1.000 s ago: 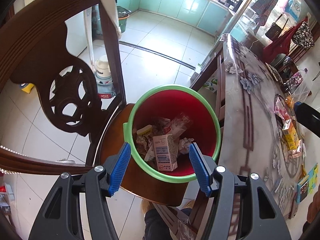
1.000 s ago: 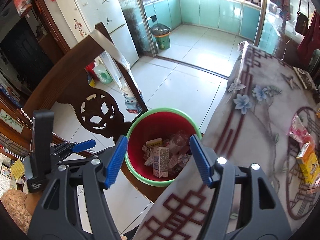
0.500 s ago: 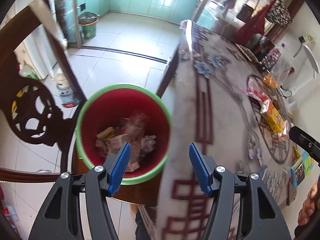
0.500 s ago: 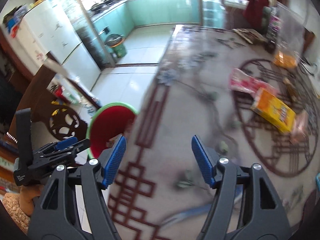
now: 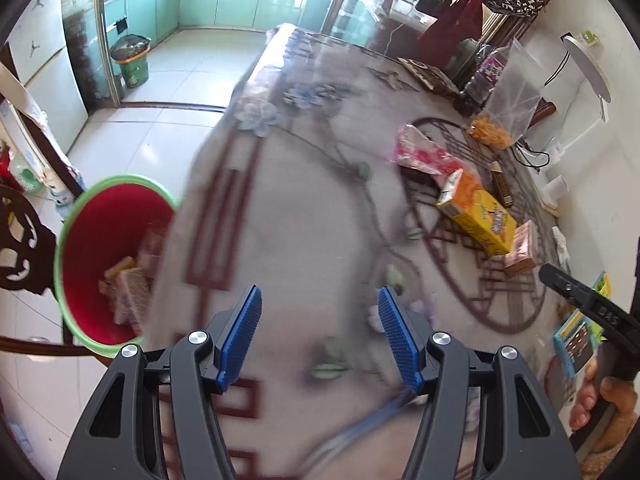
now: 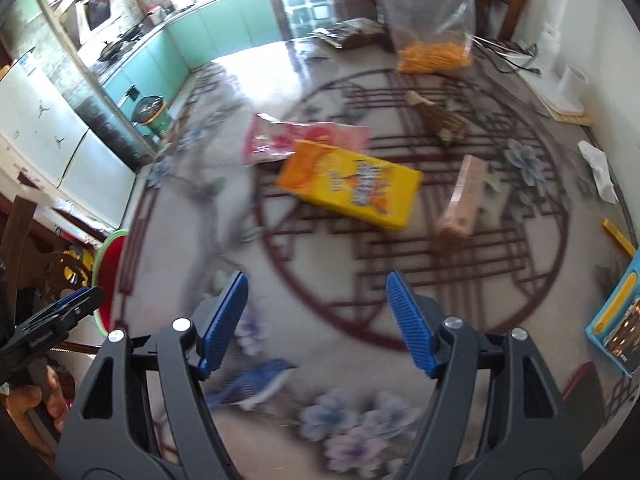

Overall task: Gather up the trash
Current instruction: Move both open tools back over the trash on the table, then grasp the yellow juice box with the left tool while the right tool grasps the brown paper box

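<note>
A red bin with a green rim (image 5: 105, 256) stands on a chair left of the table, with cartons and wrappers inside; its edge shows in the right wrist view (image 6: 109, 276). On the table lie a yellow carton (image 6: 352, 186) (image 5: 478, 214), a pink wrapper (image 6: 280, 138) (image 5: 424, 154), a small pink box (image 6: 464, 204) (image 5: 522, 250) and a brown wrapper (image 6: 442, 118). My left gripper (image 5: 320, 336) is open and empty over the table's near part. My right gripper (image 6: 318, 320) is open and empty, short of the yellow carton.
A clear bag of orange snacks (image 6: 432, 40) stands at the table's far side. A blue box (image 6: 618, 320) lies at the right edge. A white crumpled tissue (image 6: 600, 168) lies near the wall. The carved wooden chair back (image 5: 18, 236) is at the left.
Both grippers have swung right, from over the red bin to over the table. Both stayed open and empty. The table trash now fills the right wrist view.
</note>
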`<state>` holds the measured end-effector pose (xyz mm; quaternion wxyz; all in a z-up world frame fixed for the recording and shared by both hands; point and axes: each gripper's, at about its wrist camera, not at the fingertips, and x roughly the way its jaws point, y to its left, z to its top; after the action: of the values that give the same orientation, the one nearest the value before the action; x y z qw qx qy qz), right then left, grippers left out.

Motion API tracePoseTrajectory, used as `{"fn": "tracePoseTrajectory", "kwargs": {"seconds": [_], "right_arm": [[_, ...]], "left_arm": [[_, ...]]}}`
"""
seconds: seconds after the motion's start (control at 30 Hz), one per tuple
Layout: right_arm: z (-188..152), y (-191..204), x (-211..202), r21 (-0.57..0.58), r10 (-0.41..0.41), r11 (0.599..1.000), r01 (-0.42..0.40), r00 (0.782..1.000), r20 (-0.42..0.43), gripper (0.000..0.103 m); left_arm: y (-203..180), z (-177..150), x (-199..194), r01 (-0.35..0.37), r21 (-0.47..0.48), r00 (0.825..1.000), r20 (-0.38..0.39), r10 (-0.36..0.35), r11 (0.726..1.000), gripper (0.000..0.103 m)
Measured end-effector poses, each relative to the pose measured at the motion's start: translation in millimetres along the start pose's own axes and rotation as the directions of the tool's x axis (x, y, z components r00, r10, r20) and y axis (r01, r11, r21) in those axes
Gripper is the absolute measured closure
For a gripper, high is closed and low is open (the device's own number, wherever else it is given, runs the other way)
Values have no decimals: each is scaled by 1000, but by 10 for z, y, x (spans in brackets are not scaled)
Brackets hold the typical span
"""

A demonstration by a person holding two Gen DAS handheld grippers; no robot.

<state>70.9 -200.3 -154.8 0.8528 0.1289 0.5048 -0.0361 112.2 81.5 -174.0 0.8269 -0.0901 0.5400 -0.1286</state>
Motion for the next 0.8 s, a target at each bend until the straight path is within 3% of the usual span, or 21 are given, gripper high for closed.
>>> {"fn": "tracePoseTrajectory", "kwargs": {"seconds": [0.37, 0.6, 0.67, 0.8], "right_arm": [[384, -1209, 314, 103, -48, 993, 50, 999, -22, 33], [634, -1385, 669, 157, 6, 988, 3, 999, -54, 33], [667, -1374, 795, 140, 1, 990, 9, 997, -72, 33], [681, -1454, 974, 130, -6, 991, 18, 995, -98, 37]], "left_arm": [[-1178, 0, 377, 107, -23, 992, -58, -108, 994, 40], [-1581, 182, 667, 135, -49, 983, -117, -140, 990, 38], [-1605, 255, 795, 123, -96, 983, -128, -135, 988, 30], [-1644, 376, 1053, 101, -198, 977, -166, -135, 975, 29]]}}
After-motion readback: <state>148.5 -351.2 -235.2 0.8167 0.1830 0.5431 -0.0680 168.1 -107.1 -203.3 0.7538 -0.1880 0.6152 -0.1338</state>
